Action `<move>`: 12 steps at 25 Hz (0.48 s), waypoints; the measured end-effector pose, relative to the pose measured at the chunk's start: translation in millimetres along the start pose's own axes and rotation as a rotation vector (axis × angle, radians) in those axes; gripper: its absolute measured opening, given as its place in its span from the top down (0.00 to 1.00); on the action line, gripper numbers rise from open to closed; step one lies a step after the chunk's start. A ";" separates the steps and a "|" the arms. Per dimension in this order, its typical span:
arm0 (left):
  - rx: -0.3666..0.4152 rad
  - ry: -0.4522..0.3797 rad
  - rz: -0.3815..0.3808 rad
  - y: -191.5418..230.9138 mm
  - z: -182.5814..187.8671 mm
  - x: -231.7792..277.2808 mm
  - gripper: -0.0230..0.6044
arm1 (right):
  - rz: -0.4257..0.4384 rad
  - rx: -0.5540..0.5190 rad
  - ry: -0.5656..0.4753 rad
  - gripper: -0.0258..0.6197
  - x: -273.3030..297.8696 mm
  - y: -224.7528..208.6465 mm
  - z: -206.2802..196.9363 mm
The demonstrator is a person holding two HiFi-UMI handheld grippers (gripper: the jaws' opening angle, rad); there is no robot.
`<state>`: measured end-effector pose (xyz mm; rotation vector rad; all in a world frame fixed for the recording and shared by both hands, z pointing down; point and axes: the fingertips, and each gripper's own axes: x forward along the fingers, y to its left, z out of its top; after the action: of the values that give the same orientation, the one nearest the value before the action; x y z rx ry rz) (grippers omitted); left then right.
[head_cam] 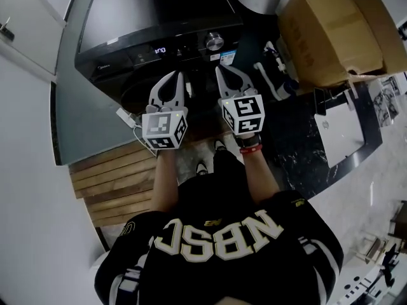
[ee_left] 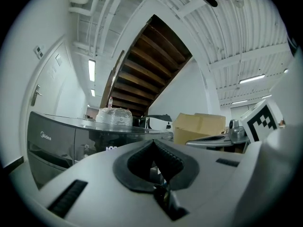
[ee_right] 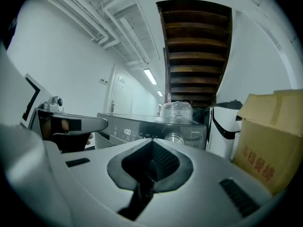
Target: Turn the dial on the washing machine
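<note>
The left gripper (head_cam: 179,76) and the right gripper (head_cam: 220,70), smooth grey shells with ribbed dark pads, are being held side by side, each with its jaws pressed together on nothing. The dial (head_cam: 214,40) — a round, shiny metal knob — is being shown near the right end of the control panel of the glossy dark washing machine (head_cam: 159,18), beside a lit display (head_cam: 159,50), apart from both grippers. A clear, crinkled plastic bundle (ee_right: 176,110) at the machine's top back edge is being caught only by the gripper views, as is the underside of a wooden staircase (ee_right: 196,46). A cardboard box (head_cam: 331,30) is being seen to the machine's right — on a dark marbled floor (head_cam: 299,148).
</note>
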<state>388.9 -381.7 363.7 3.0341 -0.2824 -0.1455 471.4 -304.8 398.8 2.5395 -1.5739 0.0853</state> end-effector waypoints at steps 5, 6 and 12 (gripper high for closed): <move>0.003 0.021 0.007 3.0 -12.7 17.9 0.94 | -0.018 -0.092 0.021 0.95 19.4 -15.5 -1.7; 0.004 0.021 0.008 3.4 -13.3 21.3 0.94 | -0.018 -0.117 0.026 0.95 23.2 -17.0 -1.6; 0.013 0.024 0.012 5.2 -19.4 39.5 0.94 | -0.007 -0.284 0.038 0.89 44.2 -21.4 2.6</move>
<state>428.6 -392.7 380.0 3.0437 -0.3007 -0.1061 510.2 -335.0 399.8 2.3106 -1.4471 -0.0845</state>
